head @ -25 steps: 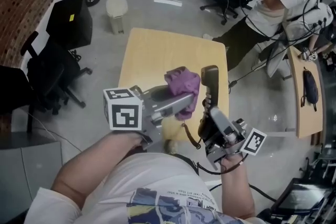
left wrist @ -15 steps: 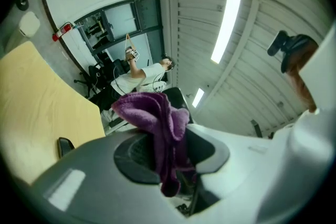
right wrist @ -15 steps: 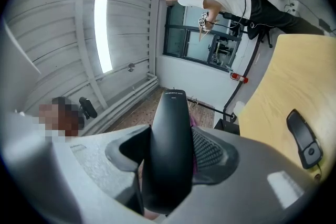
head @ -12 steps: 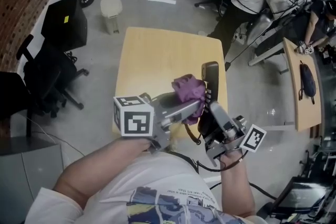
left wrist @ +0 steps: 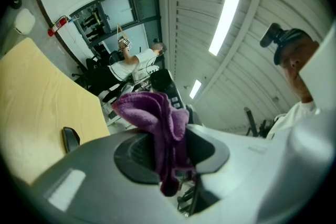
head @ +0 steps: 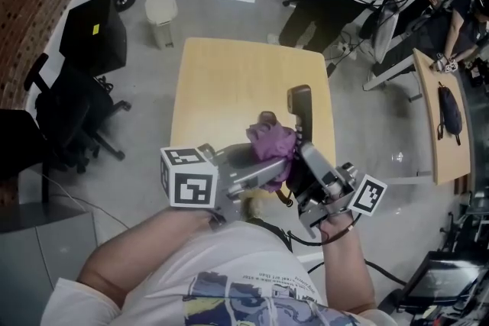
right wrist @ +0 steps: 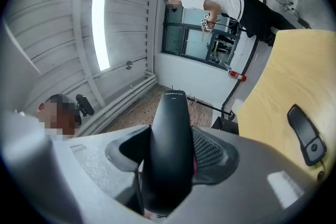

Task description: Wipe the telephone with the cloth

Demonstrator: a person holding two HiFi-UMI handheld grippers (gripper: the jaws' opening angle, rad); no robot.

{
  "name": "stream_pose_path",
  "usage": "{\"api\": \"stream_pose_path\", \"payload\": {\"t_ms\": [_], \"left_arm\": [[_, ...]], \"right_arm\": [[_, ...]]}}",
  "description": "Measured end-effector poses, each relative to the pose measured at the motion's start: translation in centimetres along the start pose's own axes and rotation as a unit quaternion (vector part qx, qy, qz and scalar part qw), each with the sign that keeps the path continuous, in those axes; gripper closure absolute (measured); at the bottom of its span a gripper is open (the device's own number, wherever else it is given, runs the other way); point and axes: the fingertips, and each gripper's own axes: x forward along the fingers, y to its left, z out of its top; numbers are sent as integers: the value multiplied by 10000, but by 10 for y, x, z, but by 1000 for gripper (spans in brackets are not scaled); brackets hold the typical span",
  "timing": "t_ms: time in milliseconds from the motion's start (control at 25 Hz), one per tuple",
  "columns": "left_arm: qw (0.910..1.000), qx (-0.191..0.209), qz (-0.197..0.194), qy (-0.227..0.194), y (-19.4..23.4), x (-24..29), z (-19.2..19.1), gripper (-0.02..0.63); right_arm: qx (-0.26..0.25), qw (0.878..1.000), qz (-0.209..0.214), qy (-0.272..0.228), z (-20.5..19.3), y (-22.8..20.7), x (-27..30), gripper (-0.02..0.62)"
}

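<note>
Right now the right hand-held gripper (right wrist: 170, 162) is clamped on the black handset (head: 303, 108), which sticks out ahead of its jaws, away from the person, over the near end of the worktop (head: 229, 80). The left hand-held gripper (left wrist: 169, 153) is closed on a purple cloth (head: 272, 144), which bunches out past the jaws and hangs down between them. In the head view the cloth sits against the lower part of the handset, just beyond the right jaws, touching it or very nearly so; the far half stands bare. I judge the wiping to be under way rather than finished. Both things are picked up and brought together, and that much is done. How much of the handset has already been rubbed cannot be read from its surface. What is likely left is to stroke along the far half and the other faces, then set the handset back down.
</note>
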Motion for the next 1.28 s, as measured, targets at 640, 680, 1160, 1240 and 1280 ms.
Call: {"api": "stream_pose_path", "payload": {"t_ms": [640,680,1160,1240,1280], "left_arm": [[9954,229,-375,852,-7,-29,-36,460],[9968,156,-271,734,-1,-29,-28,460],[9983,243,50,-527,10,1,77,460],[9984,187,72,-525,11,2,68,462],[9985,147,74,-531,11,2,61,461]], "right_arm": [[7,9998,-174,-111,5,-12,2,351],[12,9998,-174,-112,5,-12,1,352],[79,9995,-313,-73,1,-15,1,351],[66,9994,-330,-125,1,-16,0,352],[48,9993,-329,-144,-1,-17,-1,352]]}}
